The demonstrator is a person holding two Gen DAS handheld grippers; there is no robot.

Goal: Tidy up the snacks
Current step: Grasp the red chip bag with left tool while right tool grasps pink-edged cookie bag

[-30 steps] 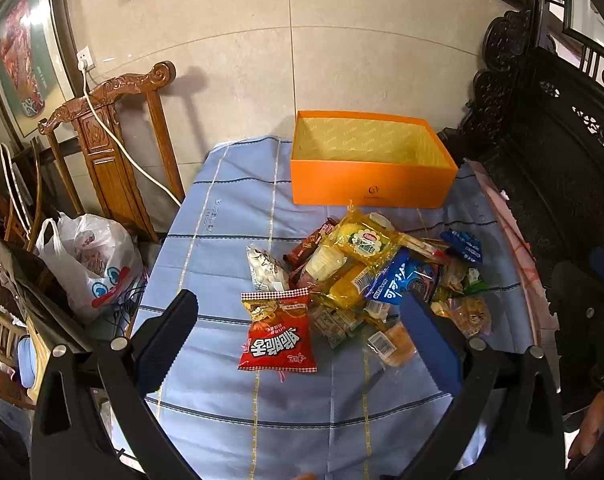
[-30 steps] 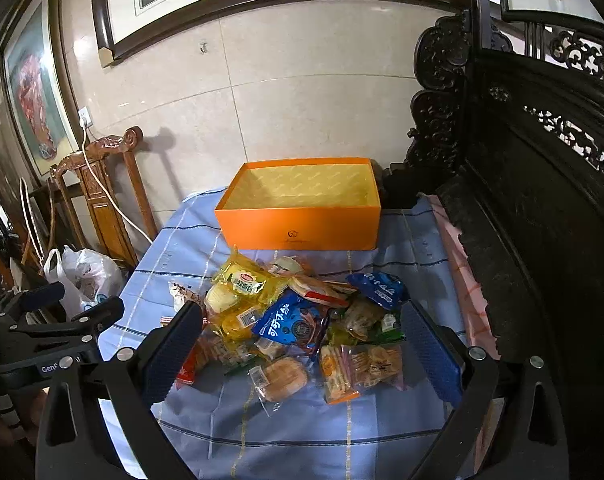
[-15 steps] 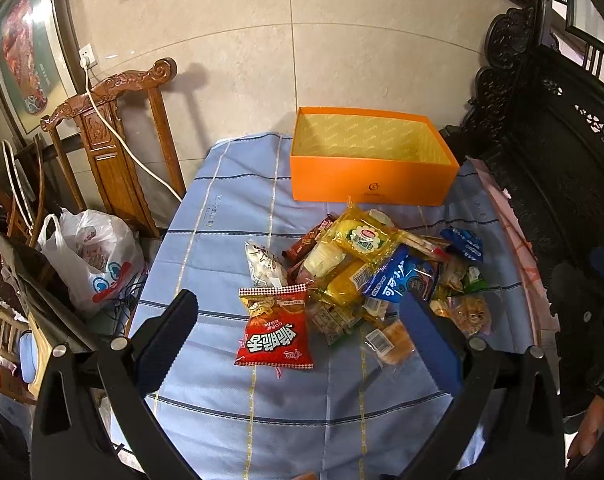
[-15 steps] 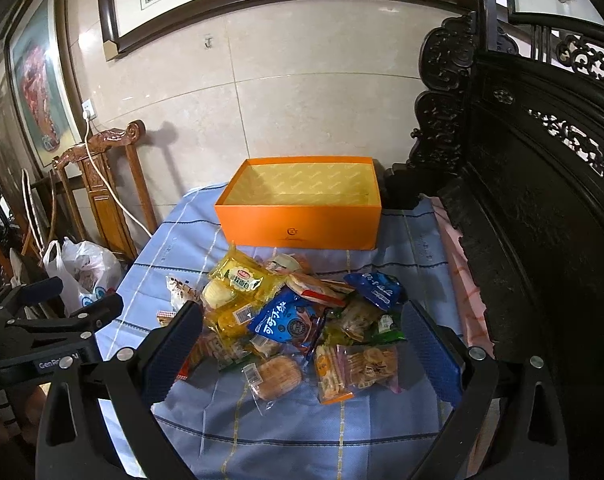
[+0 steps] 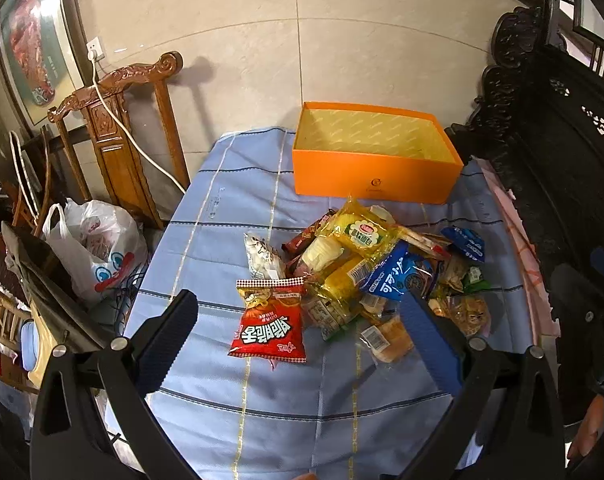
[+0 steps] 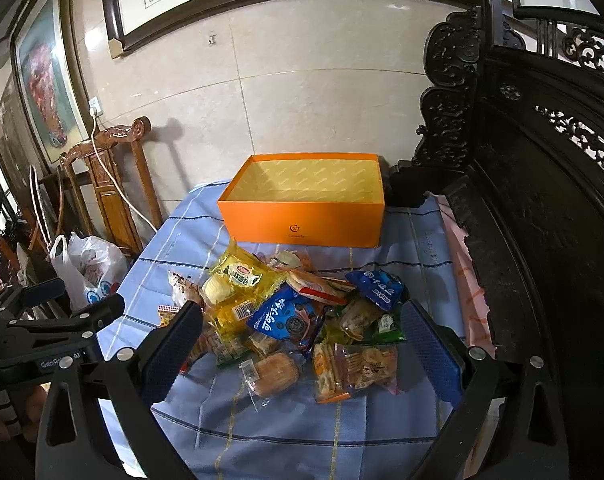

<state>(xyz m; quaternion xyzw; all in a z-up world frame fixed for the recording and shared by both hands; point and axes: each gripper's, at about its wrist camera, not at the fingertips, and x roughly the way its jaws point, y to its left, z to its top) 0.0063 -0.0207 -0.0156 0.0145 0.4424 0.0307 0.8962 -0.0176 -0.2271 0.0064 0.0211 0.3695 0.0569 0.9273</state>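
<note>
1. Nearest to us, our left gripper [image 5: 297, 332] hangs above the front of the table with its jaws spread wide and nothing between them; our right gripper [image 6: 302, 344] is equally wide open and empty, held over the right side of the snack heap.

2. Just beyond the left gripper lies the red foil snack packet with white lettering [image 5: 270, 322], flat on the blue striped tablecloth [image 5: 229, 208]. It sits at the near left edge of the heap, slightly apart from the rest, its long axis running away from us, roughly in line with the left fingers. We judge the left hand the nearer one for it: in the right view only a sliver of the packet shows, behind the left finger.

3. Ahead of the right gripper sit a clear-wrapped round bun [image 6: 271, 372] and a transparent bag of golden crackers [image 6: 358, 364], both on the near side of the heap.

4. Further on, the heap piles up: a yellow cake wrapper with a green label [image 5: 360, 234], a blue biscuit packet [image 6: 287, 318] and smaller packets overlapping.

5. Farthest, the open orange cardboard box [image 5: 372, 182] stands empty by the wall, behind the heap and apart from it. No snack is in it yet, so we judge the sorting barely begun.
</note>
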